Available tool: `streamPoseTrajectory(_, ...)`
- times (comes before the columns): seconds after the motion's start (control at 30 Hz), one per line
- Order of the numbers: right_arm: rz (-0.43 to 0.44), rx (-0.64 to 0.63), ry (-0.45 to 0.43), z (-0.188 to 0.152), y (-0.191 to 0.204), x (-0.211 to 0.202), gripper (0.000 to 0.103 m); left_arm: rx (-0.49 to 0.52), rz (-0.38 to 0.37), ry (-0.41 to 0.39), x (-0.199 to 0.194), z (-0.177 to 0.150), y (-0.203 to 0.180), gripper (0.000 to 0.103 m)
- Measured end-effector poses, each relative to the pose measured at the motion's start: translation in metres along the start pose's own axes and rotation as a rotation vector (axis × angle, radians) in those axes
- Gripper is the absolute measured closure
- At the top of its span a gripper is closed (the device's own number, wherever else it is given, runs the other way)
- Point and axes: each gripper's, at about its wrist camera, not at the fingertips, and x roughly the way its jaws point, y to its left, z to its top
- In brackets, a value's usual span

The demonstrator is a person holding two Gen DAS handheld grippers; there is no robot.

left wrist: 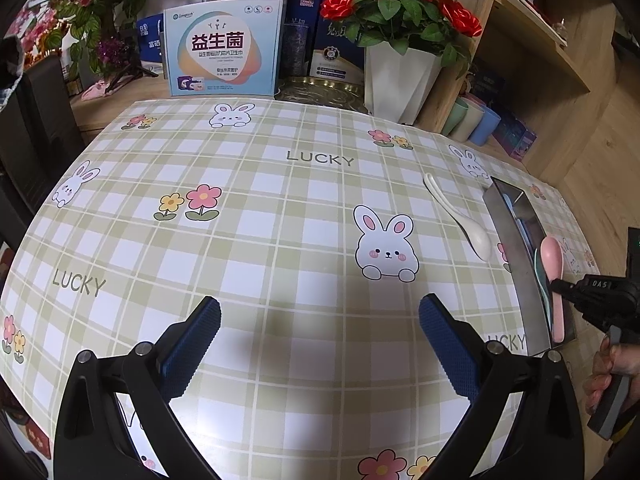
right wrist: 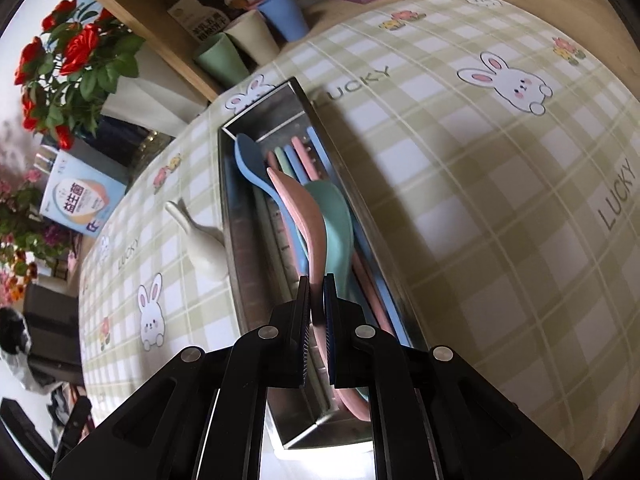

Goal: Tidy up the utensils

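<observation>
A long metal tray (right wrist: 240, 216) lies on the checked tablecloth and holds a blue spoon (right wrist: 250, 160), a teal spoon (right wrist: 336, 216) and several coloured chopsticks. My right gripper (right wrist: 317, 292) is shut on a pink spoon (right wrist: 300, 208) and holds it over the tray; in the left wrist view the pink spoon (left wrist: 554, 256) sits above the tray (left wrist: 516, 248). A white spoon (left wrist: 460, 216) lies on the cloth just left of the tray, also seen in the right wrist view (right wrist: 204, 244). My left gripper (left wrist: 320, 316) is open and empty above the cloth.
Boxes (left wrist: 224, 48), a white vase of red roses (left wrist: 400, 76) and a gold dish stand at the table's far edge. Green, beige and blue cups (right wrist: 256, 36) stand on a wooden shelf beside the tray's far end.
</observation>
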Motion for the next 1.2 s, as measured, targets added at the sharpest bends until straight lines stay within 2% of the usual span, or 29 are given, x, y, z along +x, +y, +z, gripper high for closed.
streamPoseTrajectory(0.3,-0.012,-0.010,-0.023,0.002,0.001,-0.009,0.095,0.001,-0.003,-0.009,-0.005,0.001,-0.001,0.006)
streamPoseTrajectory(0.57,-0.079,-0.184,-0.078,0.000,0.021,-0.021,0.094,-0.006,0.005,0.008,-0.006,0.003,-0.004,0.006)
streamPoseTrajectory(0.77,-0.104,-0.253,-0.089,-0.006,0.024,-0.025,0.092,-0.005,0.024,0.013,-0.009,0.005,-0.009,0.006)
streamPoseTrajectory(0.83,-0.104,-0.261,-0.092,-0.006,0.022,-0.026,0.079,0.004,0.035,0.012,-0.010,0.007,-0.011,0.006)
streamPoseTrajectory(0.87,-0.102,-0.262,-0.100,-0.007,0.021,-0.028,0.059,0.007,0.038,0.012,-0.010,0.007,-0.012,0.006)
streamPoseTrajectory(0.9,-0.099,-0.264,-0.111,-0.007,0.021,-0.029,0.050,0.011,0.042,0.012,-0.011,0.008,-0.014,0.006)
streamPoseTrajectory(1.03,-0.088,-0.288,-0.130,-0.007,0.021,-0.035,0.047,0.031,0.054,0.012,-0.012,0.010,-0.021,0.006)
streamPoseTrajectory(1.13,-0.079,-0.299,-0.125,-0.006,0.021,-0.036,0.037,0.046,0.060,0.016,-0.011,0.012,-0.028,0.006)
streamPoseTrajectory(1.2,-0.065,-0.310,-0.114,-0.007,0.021,-0.035,0.027,0.056,0.062,0.019,-0.009,0.012,-0.032,0.007)
